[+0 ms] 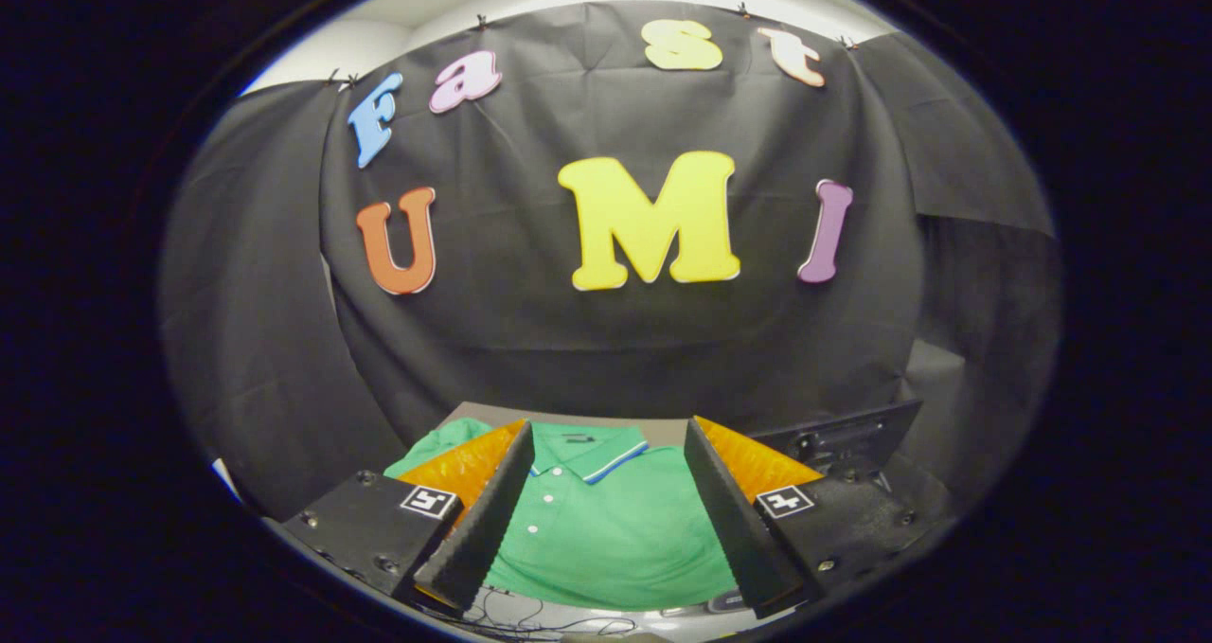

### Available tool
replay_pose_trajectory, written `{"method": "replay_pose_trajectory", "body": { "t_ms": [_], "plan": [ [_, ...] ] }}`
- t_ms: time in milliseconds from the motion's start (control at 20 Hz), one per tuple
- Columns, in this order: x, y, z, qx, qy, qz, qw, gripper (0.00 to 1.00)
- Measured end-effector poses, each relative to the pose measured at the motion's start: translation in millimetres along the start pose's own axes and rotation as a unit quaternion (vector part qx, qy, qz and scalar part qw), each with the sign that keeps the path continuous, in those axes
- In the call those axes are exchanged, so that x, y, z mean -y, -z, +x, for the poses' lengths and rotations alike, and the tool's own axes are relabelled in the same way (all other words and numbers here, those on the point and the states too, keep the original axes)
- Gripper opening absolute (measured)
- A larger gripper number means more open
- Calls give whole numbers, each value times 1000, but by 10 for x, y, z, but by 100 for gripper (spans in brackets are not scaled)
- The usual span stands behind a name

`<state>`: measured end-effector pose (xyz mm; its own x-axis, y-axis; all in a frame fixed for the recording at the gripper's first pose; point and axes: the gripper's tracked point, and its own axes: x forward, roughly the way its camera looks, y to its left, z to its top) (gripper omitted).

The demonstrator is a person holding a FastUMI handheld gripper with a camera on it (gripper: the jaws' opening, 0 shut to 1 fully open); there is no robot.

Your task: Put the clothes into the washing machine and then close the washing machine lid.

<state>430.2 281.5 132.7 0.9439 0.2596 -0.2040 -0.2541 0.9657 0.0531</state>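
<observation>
Clothes here means one green polo shirt [606,529], spread flat with its collar toward the black cloth wall and its buttoned placket running back toward the tool [606,473]. The tool hangs released, its two fingers spread wide with nothing between them but air; the shirt lies below and just ahead, framed in the gap between the fingers. The step in hand looks like the very first: reaching for the garment, which is not yet grasped. The next move probably calls for lowering the tool until the fingers straddle a fold of fabric near the chest, then clenching. A dark panel [843,439] stands beyond the right finger; whether it belongs to the washing machine cannot be told.
</observation>
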Motion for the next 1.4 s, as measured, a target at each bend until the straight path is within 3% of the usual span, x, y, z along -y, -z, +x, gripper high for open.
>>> {"method": "replay_pose_trajectory", "body": {
  "t_ms": [500,800,1400],
  "plan": [
    [-381,847,755,-105,18,-12,994,100],
    [-389,1221,886,-157,45,-17,986,100],
    [-380,1311,936,-157,50,-27,986,100]
  ]
}}
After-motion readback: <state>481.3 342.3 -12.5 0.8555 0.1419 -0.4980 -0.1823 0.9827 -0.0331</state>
